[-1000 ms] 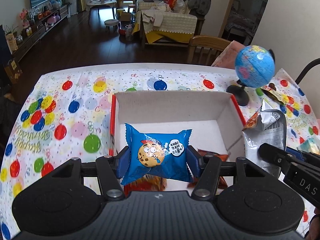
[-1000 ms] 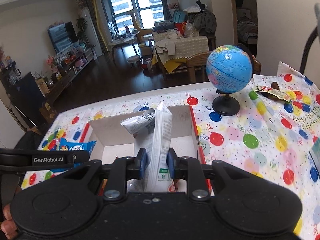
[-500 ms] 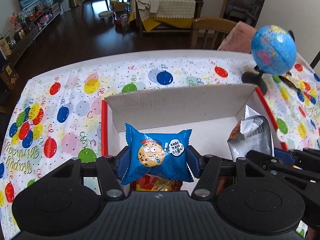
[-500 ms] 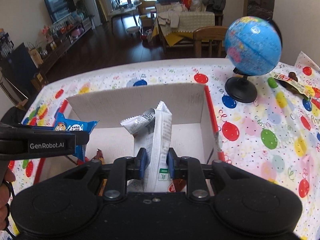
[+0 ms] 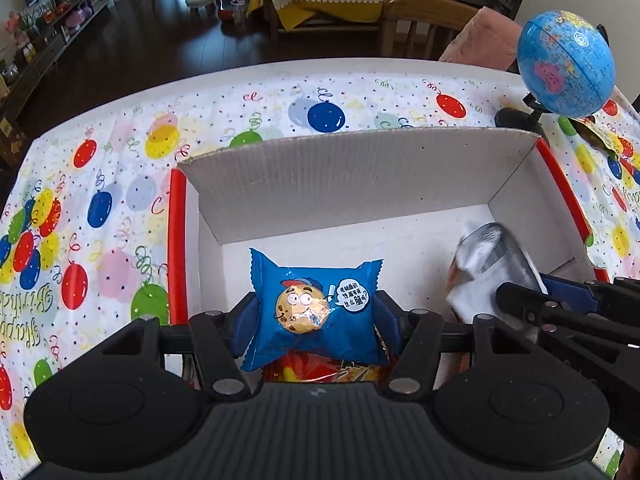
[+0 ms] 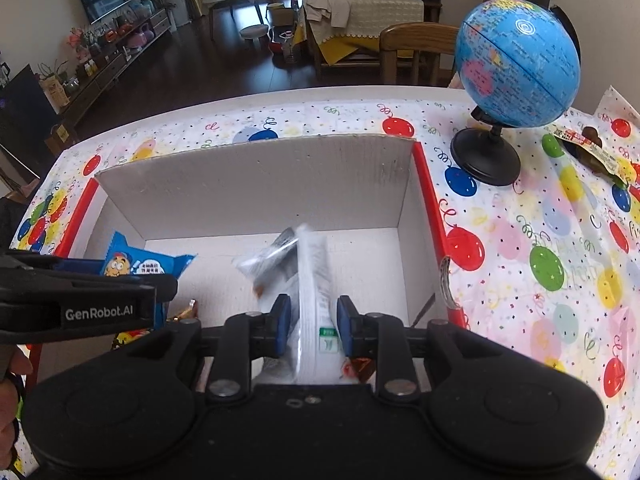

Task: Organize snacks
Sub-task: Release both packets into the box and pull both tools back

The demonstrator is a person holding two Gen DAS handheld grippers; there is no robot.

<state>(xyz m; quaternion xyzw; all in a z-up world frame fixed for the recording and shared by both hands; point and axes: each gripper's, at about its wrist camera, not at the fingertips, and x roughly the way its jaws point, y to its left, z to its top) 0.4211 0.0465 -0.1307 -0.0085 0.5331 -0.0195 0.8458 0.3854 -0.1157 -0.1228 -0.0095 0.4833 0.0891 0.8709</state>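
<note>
While both my grippers are hovering over the open white cardboard box with red edges [image 5: 400, 168], I'm holding a snack on each side. My left gripper [image 5: 316, 316] is clamping the blue foil cookie packet with the cartoon cookie face [image 5: 316, 304]: jaws closed on its two short ends, packet flat and face up, above the box's near left part, probably so it drops in label up. My right gripper [image 6: 310, 326] is carrying the silver-white crinkly snack bag [image 6: 308, 280] edge-on, but the jaws are standing apart with a gap either side of the bag, so it looks let go or about to slip into the box's right half. The bag is blurred, and I can't tell if it's touching the floor. Orange-red wrappers [image 5: 320, 372] are lying in the box beneath the cookie packet. A blue globe on a black stand [image 6: 516, 64] is sitting on the balloon-print desk [image 6: 540, 240] beside the box.
</note>
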